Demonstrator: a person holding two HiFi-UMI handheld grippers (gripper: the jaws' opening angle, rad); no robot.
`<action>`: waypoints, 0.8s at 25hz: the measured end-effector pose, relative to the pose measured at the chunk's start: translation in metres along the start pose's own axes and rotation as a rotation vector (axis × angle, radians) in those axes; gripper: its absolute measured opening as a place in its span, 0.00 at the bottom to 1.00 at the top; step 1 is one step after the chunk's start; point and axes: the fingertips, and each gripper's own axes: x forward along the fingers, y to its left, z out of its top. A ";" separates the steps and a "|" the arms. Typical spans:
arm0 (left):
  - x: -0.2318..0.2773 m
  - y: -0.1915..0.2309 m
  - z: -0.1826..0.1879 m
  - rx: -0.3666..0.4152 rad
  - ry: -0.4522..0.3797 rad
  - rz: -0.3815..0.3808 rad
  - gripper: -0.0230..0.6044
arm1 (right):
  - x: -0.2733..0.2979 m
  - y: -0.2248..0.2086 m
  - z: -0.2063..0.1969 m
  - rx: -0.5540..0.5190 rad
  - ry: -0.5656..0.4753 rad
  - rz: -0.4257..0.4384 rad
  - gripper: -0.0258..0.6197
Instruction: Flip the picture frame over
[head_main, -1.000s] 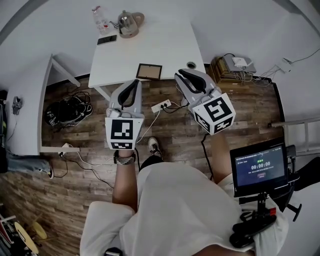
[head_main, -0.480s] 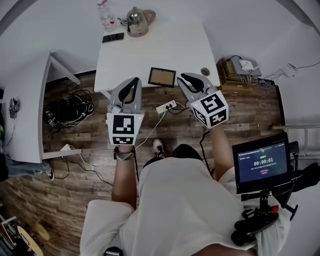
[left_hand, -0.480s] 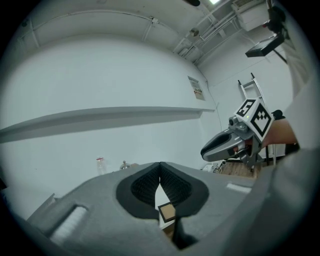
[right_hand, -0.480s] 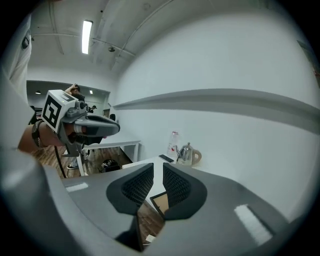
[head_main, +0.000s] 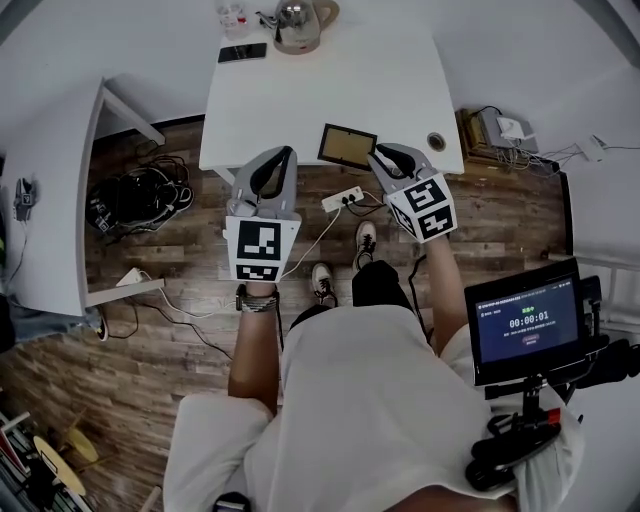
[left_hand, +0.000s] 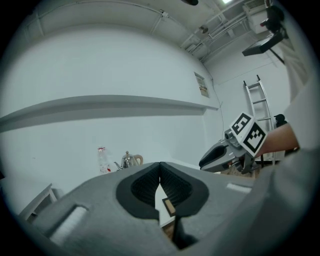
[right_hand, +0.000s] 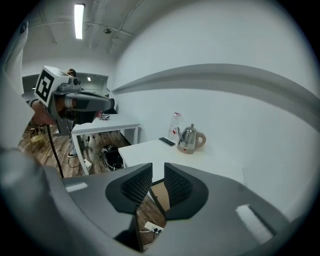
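Observation:
The picture frame, dark-rimmed with a brown panel, lies flat at the white table's front edge. My left gripper hovers just left of it at the table edge, fingertips meeting, with nothing held. My right gripper is just right of the frame, and its jaws have just been opening, with nothing between them. In the left gripper view the shut gripper points over the table and the frame shows below the tips. In the right gripper view the frame shows through the open gripper's gap.
A kettle, a phone and a bottle stand at the table's far edge. A round cable hole sits right of the frame. A power strip and cables lie on the wood floor, with a second table at left.
Both grippers have moved forward and down to the table's front edge, ending on either side of the frame. The person has stepped closer to the table.

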 end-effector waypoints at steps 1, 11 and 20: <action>-0.002 -0.004 -0.002 -0.003 0.005 -0.002 0.04 | 0.000 0.001 -0.004 -0.009 0.009 0.000 0.16; -0.016 -0.049 -0.022 -0.045 0.061 -0.018 0.04 | 0.006 0.017 -0.058 -0.068 0.106 0.049 0.18; 0.026 -0.013 -0.074 -0.103 0.156 -0.005 0.04 | 0.095 0.014 -0.109 -0.119 0.259 0.109 0.18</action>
